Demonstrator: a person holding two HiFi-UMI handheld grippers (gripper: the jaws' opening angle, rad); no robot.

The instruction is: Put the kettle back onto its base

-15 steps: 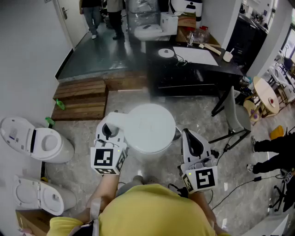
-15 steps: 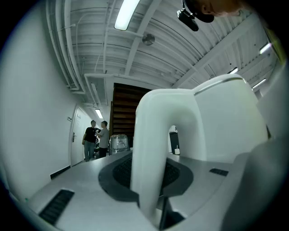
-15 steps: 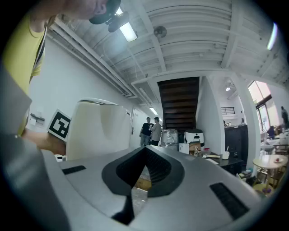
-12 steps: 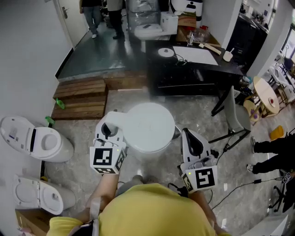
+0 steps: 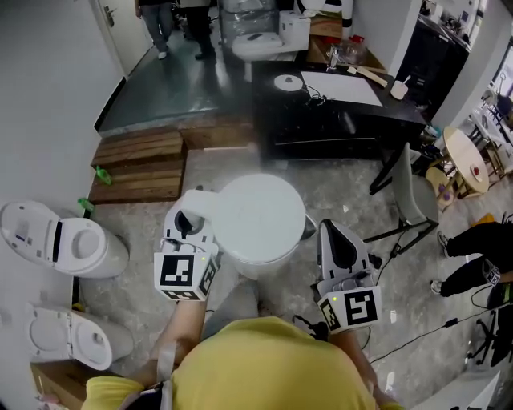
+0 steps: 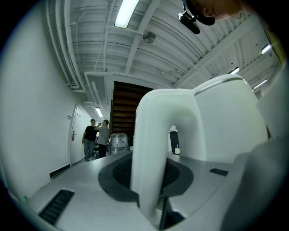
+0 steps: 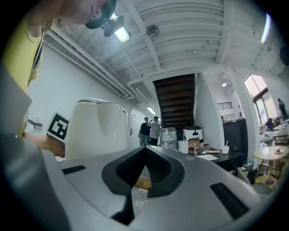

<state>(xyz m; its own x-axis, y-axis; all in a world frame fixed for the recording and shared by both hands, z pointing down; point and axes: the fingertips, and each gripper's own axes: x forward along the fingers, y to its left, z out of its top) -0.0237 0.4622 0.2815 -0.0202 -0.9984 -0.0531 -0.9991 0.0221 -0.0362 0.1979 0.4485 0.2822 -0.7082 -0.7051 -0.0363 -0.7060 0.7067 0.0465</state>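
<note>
A white kettle (image 5: 260, 220) hangs over the stone floor, seen from above in the head view. My left gripper (image 5: 189, 221) is shut on its arched handle (image 6: 153, 149), which fills the left gripper view. The kettle's round white base (image 5: 287, 82) with its cord lies on the black table (image 5: 345, 120), well beyond the kettle. My right gripper (image 5: 330, 237) hovers to the kettle's right, its jaws shut with nothing between them. The kettle's body (image 7: 97, 128) shows at the left of the right gripper view.
Two white toilets (image 5: 72, 248) (image 5: 64, 340) stand on the floor at the left, with wooden pallets (image 5: 140, 164) beyond them. A grey chair (image 5: 413, 200) sits by the table's right end. People stand in the far corridor (image 5: 160, 20). A person's legs (image 5: 477, 256) show at the right.
The room has slid slightly up in the head view. Both grippers and the held kettle keep their places in the picture.
</note>
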